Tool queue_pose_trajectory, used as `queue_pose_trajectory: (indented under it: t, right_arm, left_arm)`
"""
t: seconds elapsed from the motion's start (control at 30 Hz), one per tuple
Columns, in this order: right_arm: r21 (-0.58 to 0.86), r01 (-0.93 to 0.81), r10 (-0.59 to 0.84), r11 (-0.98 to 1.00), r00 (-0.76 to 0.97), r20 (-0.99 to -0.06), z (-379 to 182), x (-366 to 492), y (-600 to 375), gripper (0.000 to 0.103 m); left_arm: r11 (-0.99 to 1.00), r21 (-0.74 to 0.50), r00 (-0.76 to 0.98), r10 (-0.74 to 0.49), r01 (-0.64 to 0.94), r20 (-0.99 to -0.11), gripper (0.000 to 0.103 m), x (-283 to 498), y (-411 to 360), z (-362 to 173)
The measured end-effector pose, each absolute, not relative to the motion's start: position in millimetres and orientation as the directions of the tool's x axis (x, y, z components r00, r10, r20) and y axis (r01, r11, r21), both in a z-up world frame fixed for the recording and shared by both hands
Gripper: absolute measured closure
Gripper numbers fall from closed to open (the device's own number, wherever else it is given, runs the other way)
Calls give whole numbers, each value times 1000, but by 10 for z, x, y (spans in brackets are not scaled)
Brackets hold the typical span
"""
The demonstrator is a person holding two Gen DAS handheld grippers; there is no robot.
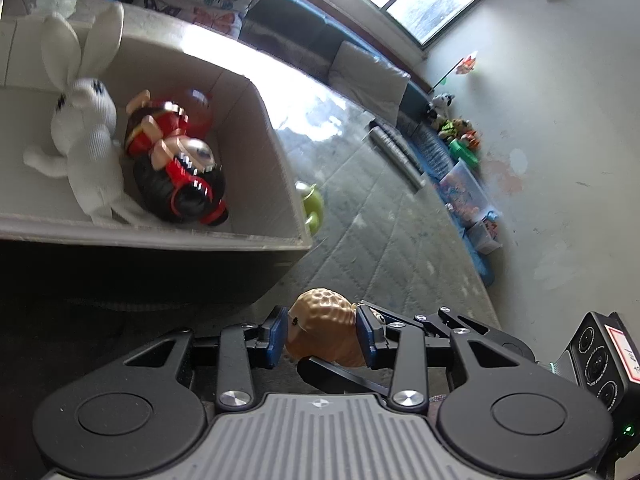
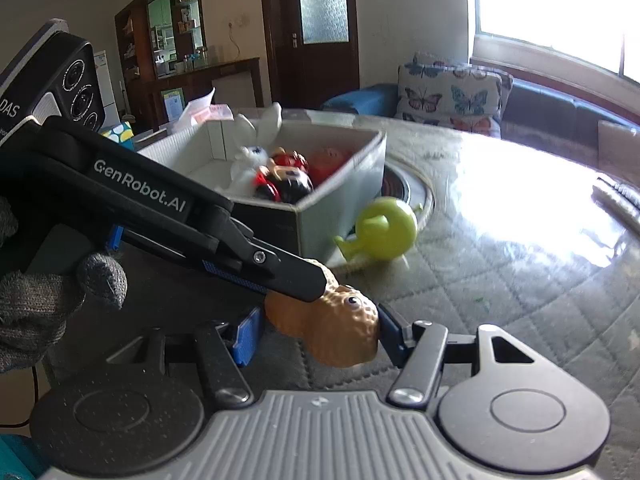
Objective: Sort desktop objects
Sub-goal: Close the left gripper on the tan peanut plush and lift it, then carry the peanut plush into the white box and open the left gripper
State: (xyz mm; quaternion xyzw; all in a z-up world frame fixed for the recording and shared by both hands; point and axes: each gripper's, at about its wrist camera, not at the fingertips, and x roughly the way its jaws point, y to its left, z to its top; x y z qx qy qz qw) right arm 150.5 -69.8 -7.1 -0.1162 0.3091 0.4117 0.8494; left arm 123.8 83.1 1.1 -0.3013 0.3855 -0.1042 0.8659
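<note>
Both grippers are on the same toy right now. The left gripper (image 1: 323,334) has its blue pads pressed against either side of the peanut (image 1: 326,330), a tan bumpy thing with googly eyes, so its jaws are pinching it. In the right wrist view the right gripper (image 2: 316,334) has the peanut (image 2: 332,326) sitting between its blue pads too; the right-hand pad touches it, but the left-hand pad looks a hair off it, so I can't tell if that one is actually clamped. The left gripper (image 2: 280,276) comes in from the upper left there, its black finger lying across the top of the peanut, with a grey gloved hand (image 2: 44,308) on the handle.

Ahead of the left jaws and up to the left is the box (image 1: 276,152), white cardboard, open top. Inside it there's a white bunny (image 1: 86,136) against the far-left side and a red and black doll (image 1: 176,160) right beside it, touching. Just past the box's near corner, ahead of the jaws, a green toy (image 1: 312,204) peeks out on the quilted mat (image 1: 380,220). From the right jaws' side, that green toy (image 2: 384,228) is ahead and slightly right, just beside the box (image 2: 340,192), and it's a bit blurred.
</note>
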Motion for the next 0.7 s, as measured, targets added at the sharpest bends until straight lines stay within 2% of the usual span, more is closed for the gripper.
queue_pose_trajectory:
  t: [0.37,0.7]
  right_arm:
    - [-19,-825,696,565,489,-526,432,1505,-196,42]
    - [38,-873,745,486,392,-539,437,1765,614,42]
  left_arm:
    - [824,-565,790,-312,-52,-528,63,1027,1259,559]
    - [805,-566,799,-215,-180,-561,63,1093,2016,540]
